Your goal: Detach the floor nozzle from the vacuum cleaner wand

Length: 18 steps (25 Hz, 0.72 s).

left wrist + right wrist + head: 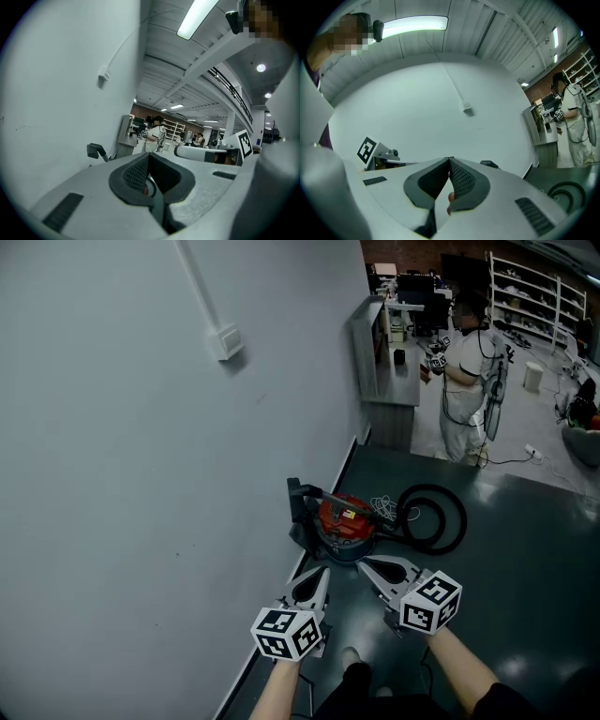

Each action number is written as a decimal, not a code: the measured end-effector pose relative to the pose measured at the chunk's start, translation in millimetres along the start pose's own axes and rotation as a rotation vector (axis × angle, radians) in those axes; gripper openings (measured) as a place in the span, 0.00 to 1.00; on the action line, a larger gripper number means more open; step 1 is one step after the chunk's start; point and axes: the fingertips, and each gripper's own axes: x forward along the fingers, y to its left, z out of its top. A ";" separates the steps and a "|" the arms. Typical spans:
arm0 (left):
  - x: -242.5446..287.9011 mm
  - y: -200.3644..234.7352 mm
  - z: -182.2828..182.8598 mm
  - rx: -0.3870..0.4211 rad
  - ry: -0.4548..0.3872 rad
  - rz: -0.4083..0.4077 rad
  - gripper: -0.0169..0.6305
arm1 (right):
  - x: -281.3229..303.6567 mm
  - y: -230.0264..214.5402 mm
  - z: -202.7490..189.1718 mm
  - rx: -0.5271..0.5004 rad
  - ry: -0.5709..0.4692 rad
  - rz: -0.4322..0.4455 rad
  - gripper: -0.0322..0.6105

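A red canister vacuum (pixel 345 519) sits on the dark floor by the wall. A black nozzle-like part (pixel 300 497) stands at its left end, and a thin wand (pixel 342 501) slants from it across the canister. A black hose (pixel 434 518) coils to the right. My left gripper (pixel 323 571) and right gripper (pixel 362 563) hover side by side just short of the canister, both shut and holding nothing. In the left gripper view the black part (pixel 96 150) rises beyond the shut jaws. The right gripper view catches the hose coil (pixel 567 192) at lower right.
A plain grey wall (pixel 141 456) runs along the left, with a small box (pixel 228 341) on a conduit. A person (pixel 466 395) stands farther back beside a grey cabinet (pixel 386 371). Shelves (pixel 530 292) line the far right. White cable (pixel 382 507) lies by the canister.
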 end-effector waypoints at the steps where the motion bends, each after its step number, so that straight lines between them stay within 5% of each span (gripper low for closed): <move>1: 3.3 5.4 0.4 -0.002 0.004 -0.002 0.03 | 5.6 -3.1 0.9 0.000 0.003 -0.004 0.08; 18: 52.1 84.5 8.7 -0.026 0.066 -0.070 0.03 | 86.5 -46.3 -7.6 0.009 0.055 -0.088 0.08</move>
